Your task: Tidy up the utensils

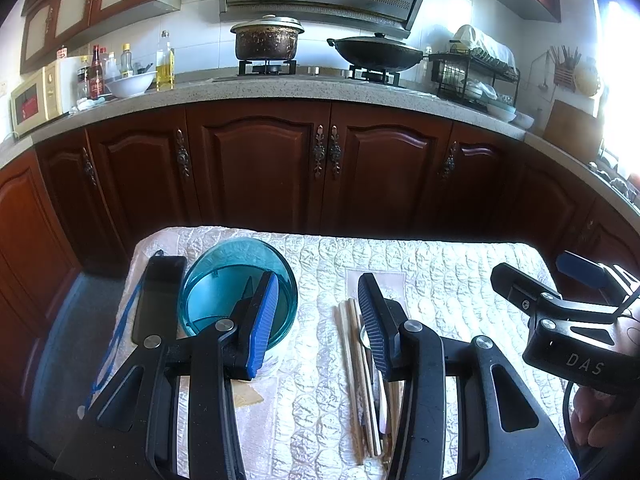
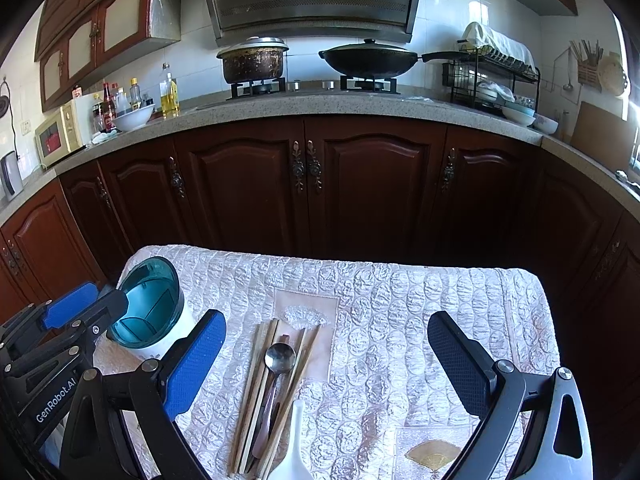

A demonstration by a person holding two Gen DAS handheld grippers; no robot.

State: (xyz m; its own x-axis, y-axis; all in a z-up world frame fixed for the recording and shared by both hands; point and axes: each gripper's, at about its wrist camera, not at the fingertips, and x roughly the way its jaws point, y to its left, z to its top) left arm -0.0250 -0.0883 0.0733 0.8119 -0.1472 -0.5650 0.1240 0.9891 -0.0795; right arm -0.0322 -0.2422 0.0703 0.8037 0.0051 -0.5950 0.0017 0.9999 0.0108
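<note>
A blue-rimmed utensil holder (image 1: 238, 292) stands at the table's left, also in the right wrist view (image 2: 148, 312). Several wooden chopsticks (image 2: 260, 392), a metal spoon (image 2: 280, 358) and a white ceramic spoon (image 2: 294, 452) lie together mid-table; the chopsticks also show in the left wrist view (image 1: 358, 380). My left gripper (image 1: 320, 328) is open and empty, hovering between the holder and the chopsticks. My right gripper (image 2: 326, 364) is open and empty above the utensils. It also shows in the left wrist view (image 1: 560, 292).
A black phone (image 1: 158, 300) with a blue lanyard lies left of the holder. The small table has a white quilted cloth (image 2: 400, 300). Dark wooden cabinets (image 2: 312, 184) and a counter with stove, pots and dish rack stand behind.
</note>
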